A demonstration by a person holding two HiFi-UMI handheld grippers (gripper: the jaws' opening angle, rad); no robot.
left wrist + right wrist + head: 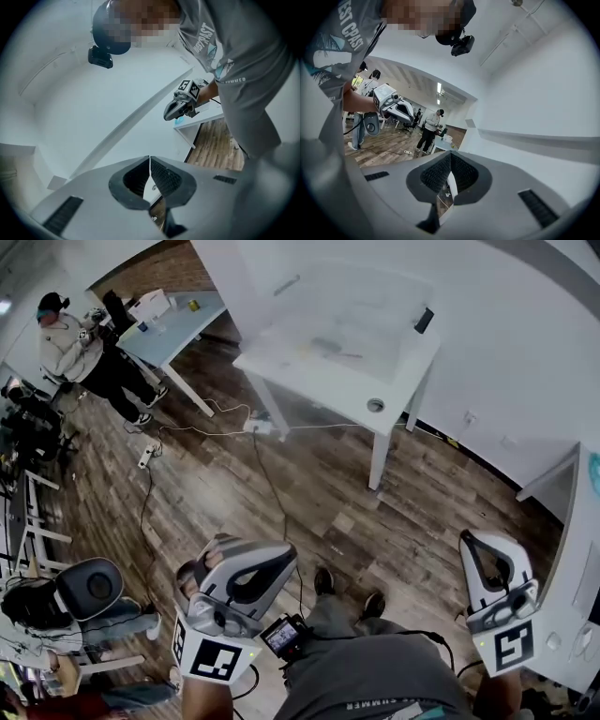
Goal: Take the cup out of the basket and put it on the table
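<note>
At ten o'clock a person [84,348] stands on the wood floor [328,493]. At seven o'clock the left gripper [214,554] has its jaws together on nothing. At five o'clock the right gripper [472,545] is likewise closed and empty. At three o'clock a cyan thing [593,474] sits on the bench [586,554]; I cannot tell whether it is the cup or the basket.

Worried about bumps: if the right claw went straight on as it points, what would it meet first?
Nothing close. The right claw points over wooden floor toward the white table, probably the first thing in line; depth is unclear.
</note>
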